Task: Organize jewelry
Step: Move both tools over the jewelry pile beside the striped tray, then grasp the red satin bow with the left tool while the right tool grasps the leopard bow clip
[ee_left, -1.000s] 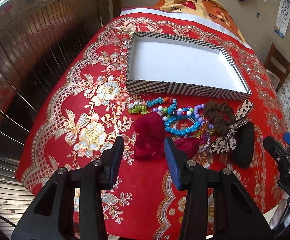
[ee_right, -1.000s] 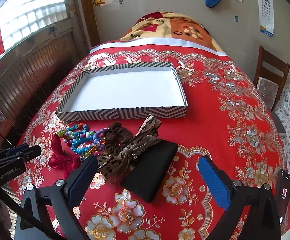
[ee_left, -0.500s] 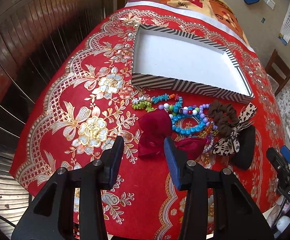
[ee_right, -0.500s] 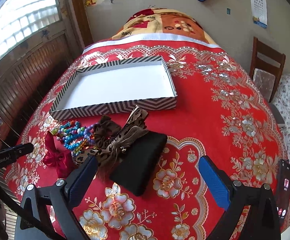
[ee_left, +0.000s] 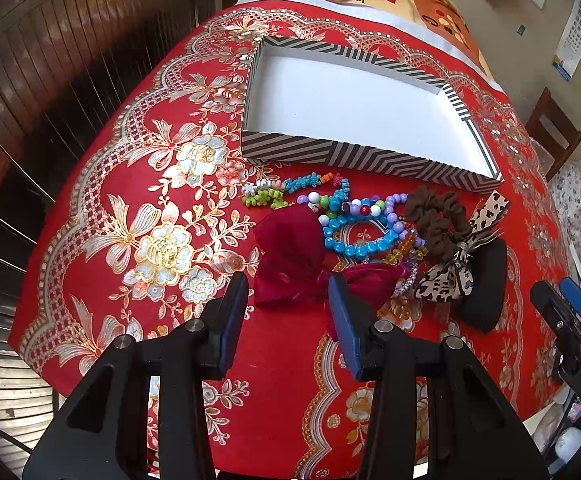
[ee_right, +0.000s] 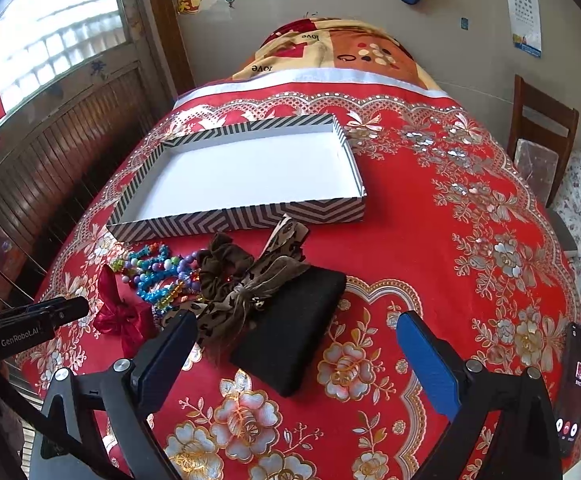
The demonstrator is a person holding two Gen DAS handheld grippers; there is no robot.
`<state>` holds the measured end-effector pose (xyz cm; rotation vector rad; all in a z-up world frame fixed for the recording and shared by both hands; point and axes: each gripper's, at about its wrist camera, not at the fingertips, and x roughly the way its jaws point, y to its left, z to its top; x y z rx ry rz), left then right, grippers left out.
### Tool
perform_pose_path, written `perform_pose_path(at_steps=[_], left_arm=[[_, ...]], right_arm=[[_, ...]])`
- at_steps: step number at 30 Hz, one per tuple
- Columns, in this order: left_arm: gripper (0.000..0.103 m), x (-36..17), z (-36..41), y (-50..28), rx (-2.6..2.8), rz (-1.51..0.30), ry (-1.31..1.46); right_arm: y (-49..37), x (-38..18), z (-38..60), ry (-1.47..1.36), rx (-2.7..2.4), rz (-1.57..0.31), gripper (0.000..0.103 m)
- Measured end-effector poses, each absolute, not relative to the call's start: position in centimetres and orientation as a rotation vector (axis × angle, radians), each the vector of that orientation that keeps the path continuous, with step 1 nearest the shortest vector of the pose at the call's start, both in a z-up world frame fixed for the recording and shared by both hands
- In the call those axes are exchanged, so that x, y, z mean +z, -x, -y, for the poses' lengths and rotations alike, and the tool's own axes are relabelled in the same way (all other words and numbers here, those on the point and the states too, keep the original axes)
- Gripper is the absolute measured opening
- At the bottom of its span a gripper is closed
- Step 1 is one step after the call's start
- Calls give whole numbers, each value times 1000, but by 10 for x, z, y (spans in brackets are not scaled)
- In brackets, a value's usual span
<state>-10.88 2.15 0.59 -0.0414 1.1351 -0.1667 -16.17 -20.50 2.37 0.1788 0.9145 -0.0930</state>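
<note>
A striped box (ee_left: 330, 152) with a white empty floor lies on the red floral cloth; it also shows in the right wrist view (ee_right: 250, 222). In front of it lies a heap: a dark red bow (ee_left: 290, 256), coloured bead bracelets (ee_left: 362, 224), a brown scrunchie (ee_left: 434, 220), a leopard-print bow (ee_left: 450, 276) and a black pouch (ee_left: 486, 284). My left gripper (ee_left: 288, 312) is open, just short of the red bow (ee_right: 120, 312). My right gripper (ee_right: 294, 354) is wide open above the near end of the black pouch (ee_right: 294, 328).
A phone (ee_right: 576, 388) lies at the table's right edge. A wooden chair (ee_right: 542, 140) stands to the right. A wooden panelled wall with a window (ee_right: 50, 140) runs along the left. A patterned blanket (ee_right: 338, 52) lies beyond the box.
My left gripper has moved forward, closing in on the red bow. My right gripper has drifted forward over the black pouch. Both stay open.
</note>
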Motion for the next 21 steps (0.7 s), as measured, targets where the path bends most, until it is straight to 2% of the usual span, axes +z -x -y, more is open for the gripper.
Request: perform_pose_path(at_steps=[3, 7, 15, 21], left_arm=[[41, 3, -21, 108, -166, -1145, 53], [41, 0, -24, 107, -167, -1160, 79], [41, -6, -30, 104, -175, -1191, 142], [42, -6, -26, 99, -189, -1194, 165]], right_arm=[[163, 21, 208, -183, -96, -920, 99], [165, 19, 211, -199, -86, -931, 91], [166, 15, 218, -223, -80, -935, 90], [162, 14, 216, -287, -8, -936, 81]])
